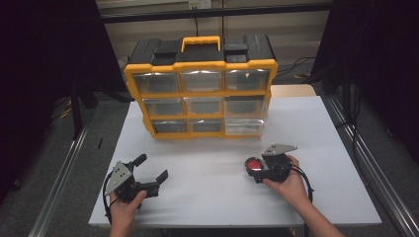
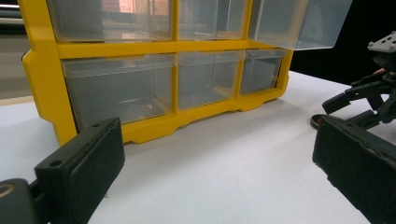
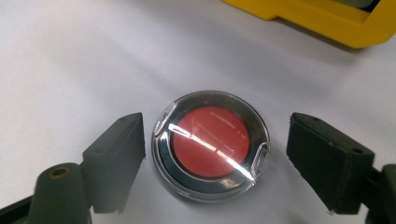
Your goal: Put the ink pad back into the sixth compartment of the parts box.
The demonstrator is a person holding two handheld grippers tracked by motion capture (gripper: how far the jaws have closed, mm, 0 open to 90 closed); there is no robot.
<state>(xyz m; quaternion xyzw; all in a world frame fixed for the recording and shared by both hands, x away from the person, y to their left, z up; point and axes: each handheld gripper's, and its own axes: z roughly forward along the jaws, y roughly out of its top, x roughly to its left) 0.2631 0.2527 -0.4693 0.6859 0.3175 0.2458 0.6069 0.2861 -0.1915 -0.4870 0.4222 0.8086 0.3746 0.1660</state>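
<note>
Worktop (image 1: 316, 128) mostly bare, wide open strip between both hands and yellow drawer cabinet (image 1: 200, 89) at back. Cabinet blocks back middle; right-hand drawer (image 2: 299, 23) in middle row pulled out, overhangs worktop a bit. Round red-centred case (image 3: 211, 143) lies flat between right gripper (image 3: 212, 154) jaws, small gaps each side. Left gripper (image 1: 150, 170) jaws spread wide, bare worktop between them.

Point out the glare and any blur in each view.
High view: dim, glare on the organizer's top drawers. Left gripper view: the left gripper's near jaws look soft. Right gripper view: bright streaks cross the round case's clear lid.
</note>
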